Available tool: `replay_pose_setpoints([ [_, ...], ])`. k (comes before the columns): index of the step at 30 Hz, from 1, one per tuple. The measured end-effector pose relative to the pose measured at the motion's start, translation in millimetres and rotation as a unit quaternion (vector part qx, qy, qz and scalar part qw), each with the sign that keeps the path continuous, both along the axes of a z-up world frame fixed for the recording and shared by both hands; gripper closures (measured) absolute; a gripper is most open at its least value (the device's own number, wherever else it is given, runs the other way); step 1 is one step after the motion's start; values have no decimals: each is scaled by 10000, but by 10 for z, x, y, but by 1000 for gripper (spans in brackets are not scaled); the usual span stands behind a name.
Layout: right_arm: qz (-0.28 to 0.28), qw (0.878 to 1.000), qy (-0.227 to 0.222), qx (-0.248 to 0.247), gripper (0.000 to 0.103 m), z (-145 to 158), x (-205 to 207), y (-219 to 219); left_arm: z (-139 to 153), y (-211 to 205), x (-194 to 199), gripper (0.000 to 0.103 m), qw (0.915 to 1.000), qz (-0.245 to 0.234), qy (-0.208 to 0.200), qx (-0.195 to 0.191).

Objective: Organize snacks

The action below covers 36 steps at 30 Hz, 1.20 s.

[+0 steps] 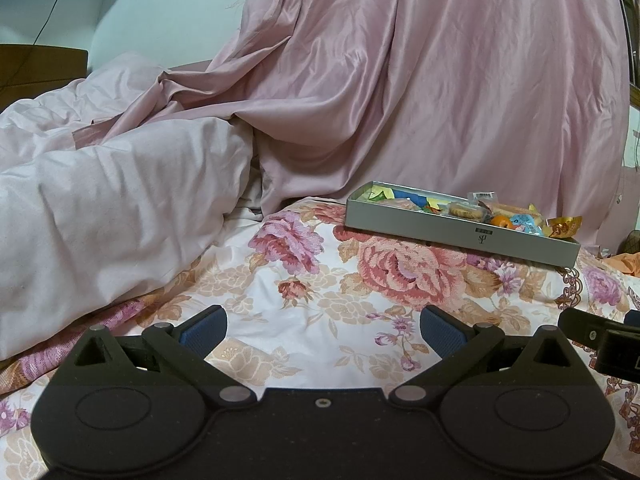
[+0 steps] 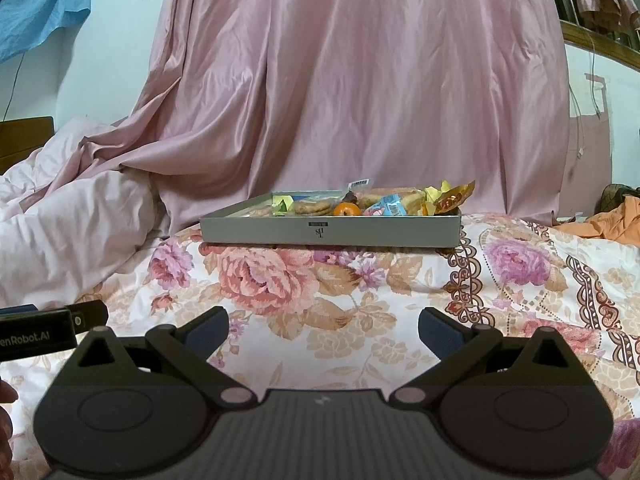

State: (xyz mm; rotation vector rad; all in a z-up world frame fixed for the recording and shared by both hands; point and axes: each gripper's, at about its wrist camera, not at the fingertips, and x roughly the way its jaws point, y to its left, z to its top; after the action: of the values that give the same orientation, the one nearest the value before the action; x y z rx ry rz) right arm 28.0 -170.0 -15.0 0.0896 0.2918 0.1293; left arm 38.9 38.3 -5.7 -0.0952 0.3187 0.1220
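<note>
A: Bedroom, floral bedspread (image 2: 360,300) covering the bed, pink satin curtain (image 2: 360,80) hanging behind it, pale pink duvet (image 1: 100,208) bunching up along the bed's left side.

B: Where are the snacks sitting?

A: They're lying in a flat grey tray (image 2: 332,232) resting on the bedspread toward the bed's far edge, right up against the curtain. Wrapped snacks (image 2: 384,204) are piling up at the tray's right end: a round cookie (image 2: 312,207), something small and orange (image 2: 347,210), a blue wrapper (image 2: 386,206), a gold wrapper (image 2: 456,199) poking over the right rim. The tray's left end is looking emptier from the right wrist view.

B: Grippers?

A: Left gripper (image 1: 324,330) is hovering low over the bedspread near the bed's near edge, jaws spread wide, nothing between them. Right gripper (image 2: 324,330) is doing the same, jaws gaping wide, empty, pointing straight at the tray. Both are staying well apart from the tray.

B: Side by side?

A: Yes, each one's black body is showing at the edge of the other's view. Orange cloth (image 2: 612,220) is lying at the bed's far right. A bit of a hand is peeking in at the right wrist view's bottom left corner, too cropped to tell more.
</note>
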Motion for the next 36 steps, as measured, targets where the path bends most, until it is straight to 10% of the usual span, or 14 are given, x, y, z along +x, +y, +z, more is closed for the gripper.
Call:
replay_pose_setpoints([
  [36,12,10000,95,-8,0,-14,-7,17,2,-122,-5,1,9982,258,185,500],
])
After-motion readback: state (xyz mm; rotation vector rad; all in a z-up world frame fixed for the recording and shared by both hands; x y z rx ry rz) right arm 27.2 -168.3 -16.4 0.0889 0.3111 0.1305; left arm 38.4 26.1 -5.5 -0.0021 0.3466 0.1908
